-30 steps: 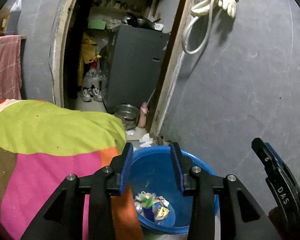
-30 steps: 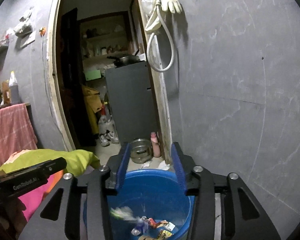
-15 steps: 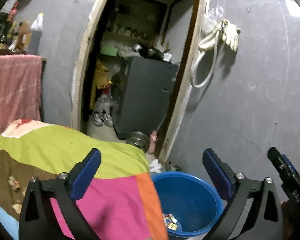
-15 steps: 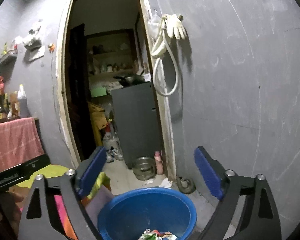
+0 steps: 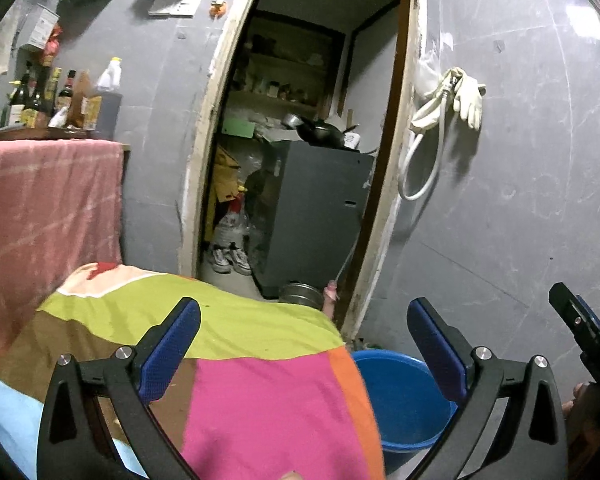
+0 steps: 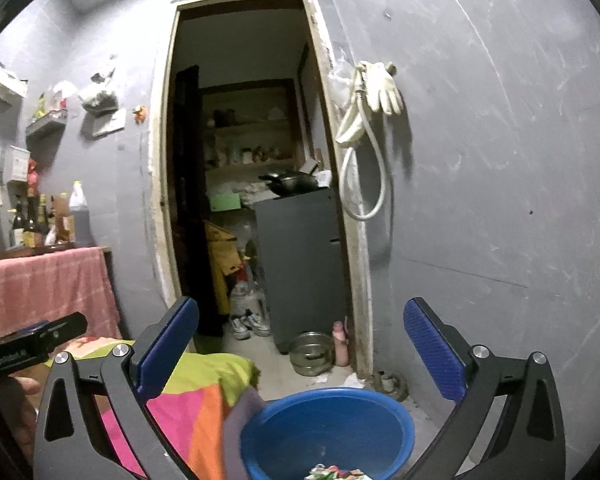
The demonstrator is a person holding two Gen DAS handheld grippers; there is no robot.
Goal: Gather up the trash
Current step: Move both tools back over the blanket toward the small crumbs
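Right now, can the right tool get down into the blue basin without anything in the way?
Probably yes. The right tool is open and holds nothing, and the blue basin sits just below it, mouth uncovered. The colourful cloth lies only beside the basin's left rim.

trash [image 6: 334, 473] cut off, basin [image 5: 404, 400] half hidden

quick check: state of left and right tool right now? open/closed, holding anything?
Left tool: open, jaws wide, holding nothing.
Right tool: open, jaws wide, holding nothing, above the blue basin.
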